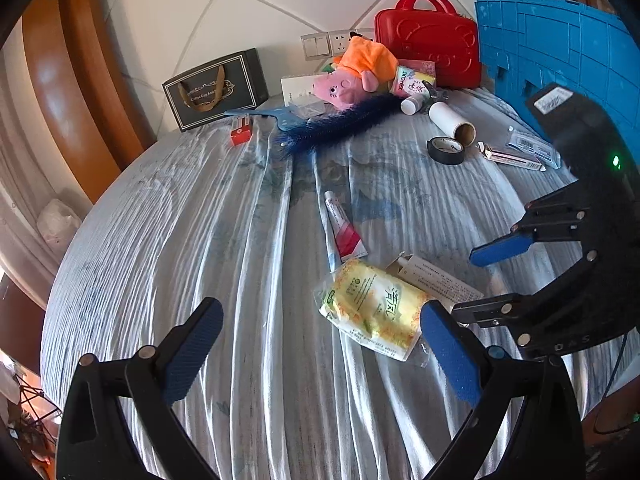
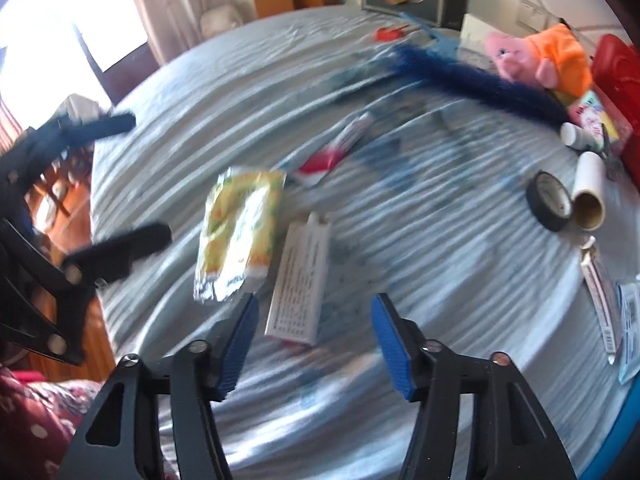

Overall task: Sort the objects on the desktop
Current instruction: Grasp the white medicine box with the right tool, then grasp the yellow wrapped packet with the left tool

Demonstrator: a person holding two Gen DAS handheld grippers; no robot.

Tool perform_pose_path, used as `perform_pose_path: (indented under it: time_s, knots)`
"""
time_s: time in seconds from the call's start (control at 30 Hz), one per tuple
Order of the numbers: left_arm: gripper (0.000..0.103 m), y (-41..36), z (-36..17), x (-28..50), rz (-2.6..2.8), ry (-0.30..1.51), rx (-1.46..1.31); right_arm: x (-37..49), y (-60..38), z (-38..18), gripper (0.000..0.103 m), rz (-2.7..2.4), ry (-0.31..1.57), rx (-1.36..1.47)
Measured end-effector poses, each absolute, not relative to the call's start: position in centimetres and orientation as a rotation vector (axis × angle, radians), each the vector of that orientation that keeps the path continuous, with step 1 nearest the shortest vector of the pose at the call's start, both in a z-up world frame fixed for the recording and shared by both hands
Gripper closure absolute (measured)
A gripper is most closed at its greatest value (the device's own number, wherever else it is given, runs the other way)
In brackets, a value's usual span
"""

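- Left gripper [image 1: 320, 344]: jaws wide apart, nothing between them, low over the striped blue-grey tablecloth [image 1: 224, 240].
- Right gripper [image 2: 312, 344]: jaws wide, empty; white carton [image 2: 300, 284] lies just ahead of its fingers. View blurred.
- Yellow tissue pack [image 1: 374, 308] beside right finger of left gripper, touching the carton.
- Red-and-white tube [image 1: 344, 228] just beyond the pack.
- Further back: black tape roll [image 1: 447, 149], blue fuzzy duster [image 1: 340, 120], pink pig plush [image 1: 352, 76], red case [image 1: 428, 40].
- Blue crate [image 1: 560, 52] at right edge.
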State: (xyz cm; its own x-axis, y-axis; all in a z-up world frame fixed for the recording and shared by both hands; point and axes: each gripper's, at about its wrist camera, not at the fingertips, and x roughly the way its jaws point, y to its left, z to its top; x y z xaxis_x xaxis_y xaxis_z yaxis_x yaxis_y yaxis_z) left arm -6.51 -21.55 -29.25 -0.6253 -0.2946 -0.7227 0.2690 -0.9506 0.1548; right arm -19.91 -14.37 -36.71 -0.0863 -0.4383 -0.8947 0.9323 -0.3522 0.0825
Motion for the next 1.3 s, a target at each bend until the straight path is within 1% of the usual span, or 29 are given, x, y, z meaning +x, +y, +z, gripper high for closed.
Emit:
perform_pose_path:
  time_s: [0.03,0.17,0.2,0.23,0.47,0.57,0.73,0.8,0.87,0.93,1.0,1.03,1.07,1.13,1.3]
  knots:
    - [0.002,-21.5,-29.3,-6.4,-2.582,-0.041,1.157,-19.7,-14.4,-37.1,0.061,-1.657,0.668,1.1]
    - [0.002,-21.2,-29.8,-6.4,-2.586,-0.009,1.169,-19.2,-14.8,-37.5,0.063,-1.684,0.692,1.06]
    - [0.002,-21.0,-30.0,-6.5,-2.587,0.004,1.18,-19.3,-14.9,-37.5,0.068,-1.693,0.697,1.059]
    - [0.002,-20.9,-30.2,-6.7,-2.585,0.016,1.191,-19.5,-14.9,-37.4,0.077,-1.702,0.701,1.063]
    - [0.002,-19.5,-33.3,-9.3,-2.53,0.075,1.223,-21.7,-12.5,-37.1,0.077,-1.747,0.669,1.131]
    - [0.003,-20.0,-34.2,-10.1,-2.492,0.191,1.236,-21.8,-12.2,-37.3,0.077,-1.752,0.662,1.132]
    - [0.003,-19.8,-34.9,-11.2,-2.486,0.231,1.227,-23.2,-11.7,-37.4,0.077,-1.781,0.637,1.145]
    - [0.009,-19.9,-35.0,-11.7,-2.476,0.163,1.228,-23.3,-11.7,-37.5,0.077,-1.779,0.634,1.142]
    - [0.037,-20.6,-35.3,-12.3,-2.534,0.203,1.273,-23.1,-11.7,-37.5,0.077,-1.782,0.638,1.134]
    - [0.042,-21.1,-35.3,-12.5,-2.574,0.234,1.285,-23.1,-11.7,-37.5,0.077,-1.787,0.628,1.135]
    - [0.053,-20.7,-35.2,-12.7,-2.6,0.204,1.302,-23.1,-11.7,-37.6,0.077,-1.791,0.616,1.139]
    - [0.061,-20.4,-35.1,-12.6,-2.614,0.184,1.319,-23.1,-11.7,-37.6,0.077,-1.794,0.612,1.141]
    - [0.065,-20.1,-35.0,-12.6,-2.615,0.158,1.33,-23.0,-11.7,-37.5,0.077,-1.797,0.609,1.142]
    - [0.068,-19.5,-34.3,-12.0,-2.632,0.097,1.327,-23.0,-11.6,-37.5,0.077,-1.801,0.597,1.151]
    - [0.068,-19.2,-32.9,-10.4,-2.64,-0.026,1.333,-23.2,-11.1,-37.5,0.077,-1.807,0.548,1.185]
